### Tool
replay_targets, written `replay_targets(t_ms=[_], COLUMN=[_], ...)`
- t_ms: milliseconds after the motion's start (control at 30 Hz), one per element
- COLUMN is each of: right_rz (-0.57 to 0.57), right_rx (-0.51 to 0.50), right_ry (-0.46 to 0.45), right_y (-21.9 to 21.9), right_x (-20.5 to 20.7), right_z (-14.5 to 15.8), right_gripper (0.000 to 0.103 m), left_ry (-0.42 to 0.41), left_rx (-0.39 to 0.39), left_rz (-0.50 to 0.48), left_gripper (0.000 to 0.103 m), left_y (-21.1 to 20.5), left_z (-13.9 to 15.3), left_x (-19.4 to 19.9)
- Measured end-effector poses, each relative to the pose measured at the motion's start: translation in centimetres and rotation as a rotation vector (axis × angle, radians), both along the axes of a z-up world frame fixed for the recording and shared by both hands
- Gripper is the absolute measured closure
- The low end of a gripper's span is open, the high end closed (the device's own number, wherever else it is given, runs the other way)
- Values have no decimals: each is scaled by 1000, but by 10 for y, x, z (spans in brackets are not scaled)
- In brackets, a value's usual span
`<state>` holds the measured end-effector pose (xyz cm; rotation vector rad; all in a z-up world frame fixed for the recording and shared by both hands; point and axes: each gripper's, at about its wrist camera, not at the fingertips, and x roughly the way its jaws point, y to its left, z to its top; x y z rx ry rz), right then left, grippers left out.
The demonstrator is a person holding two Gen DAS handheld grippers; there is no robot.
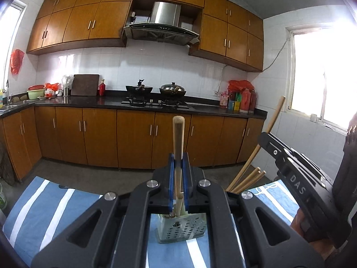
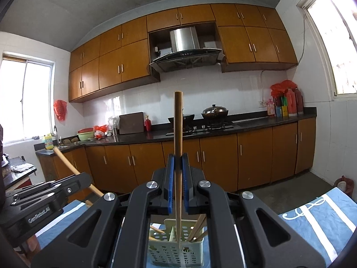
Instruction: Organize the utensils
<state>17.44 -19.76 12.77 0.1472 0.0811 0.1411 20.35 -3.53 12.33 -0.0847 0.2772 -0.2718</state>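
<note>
A pale green perforated utensil holder stands on the blue striped cloth below both grippers. My left gripper is shut on a thick wooden stick held upright over the holder. My right gripper is shut on a thin wooden chopstick whose lower end reaches into the holder's left compartment. Several chopsticks lean in the right compartment. The right gripper's body shows at right in the left wrist view, the left gripper's body at left in the right wrist view.
A dark counter with a gas stove, a wok and a lidded pot runs across the back over brown cabinets. Bottles stand at its right end. Windows lie left and right.
</note>
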Motion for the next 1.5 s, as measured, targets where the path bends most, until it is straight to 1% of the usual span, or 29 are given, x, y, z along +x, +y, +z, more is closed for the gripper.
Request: replay_targets(t_ms=[167, 267, 367, 533, 567, 600, 667, 833, 867, 900, 1000, 1033, 1100, 1133, 1200, 1233, 1300, 1333, 1400, 1500], right_rz=[0, -4, -4, -2, 3, 6, -3, 1, 2, 1, -5, -5, -5, -8, -19, -24, -35, -43, -51, -80], right_rx=[22, 17, 1, -10, -7, -3, 3, 10, 13, 18, 29, 29, 22, 17, -1, -13, -32, -45, -59, -77], right_ry=[-44, -65, -55, 28, 39, 50, 47, 47, 48, 50, 60, 68, 94, 103, 127, 142, 167, 185, 217, 257], right_y=[-2, -1, 3, 5, 5, 4, 1, -10, -13, -16, -23, -25, -28, -29, -29, -28, -24, -22, -17, -11], right_x=[-1, 2, 10, 22, 21, 20, 14, -6, -11, -19, -38, -43, -56, -60, -68, -74, -81, -84, -89, -95], right_z=[17, 23, 16, -10, -12, -13, -14, -7, -6, -5, -7, -9, -15, -18, -25, -31, -41, -47, -56, -69], right_gripper=[96, 96, 96, 95, 89, 76, 63, 62, 58, 50, 37, 35, 24, 21, 11, 9, 5, 3, 2, 2], left_ry=[-5, 5, 19, 47, 58, 65, 73, 66, 57, 50, 29, 29, 38, 41, 51, 53, 61, 65, 78, 77], left_rx=[-3, -9, -8, -5, -8, -11, -18, -45, -55, -59, -67, -66, -54, -49, -23, -11, 31, 41, 71, 118], left_rz=[-4, -9, -10, -13, -15, -15, -16, -18, -19, -18, -15, -13, 5, 11, 34, 45, 80, 87, 103, 128], left_gripper=[95, 95, 95, 95, 95, 95, 95, 91, 86, 79, 71, 69, 59, 56, 43, 39, 26, 23, 12, 4], left_y=[5, 5, 5, 6, 6, 7, 9, 15, 18, 20, 26, 28, 36, 37, 45, 47, 52, 55, 57, 58], left_z=[1, 0, -5, -12, -14, -15, -16, -12, -8, -6, 0, 0, -4, -6, -16, -20, -35, -40, -54, -71], left_x=[4, 7, 10, 18, 20, 21, 21, 13, 7, 3, -14, -17, -32, -36, -51, -56, -71, -75, -87, -101])
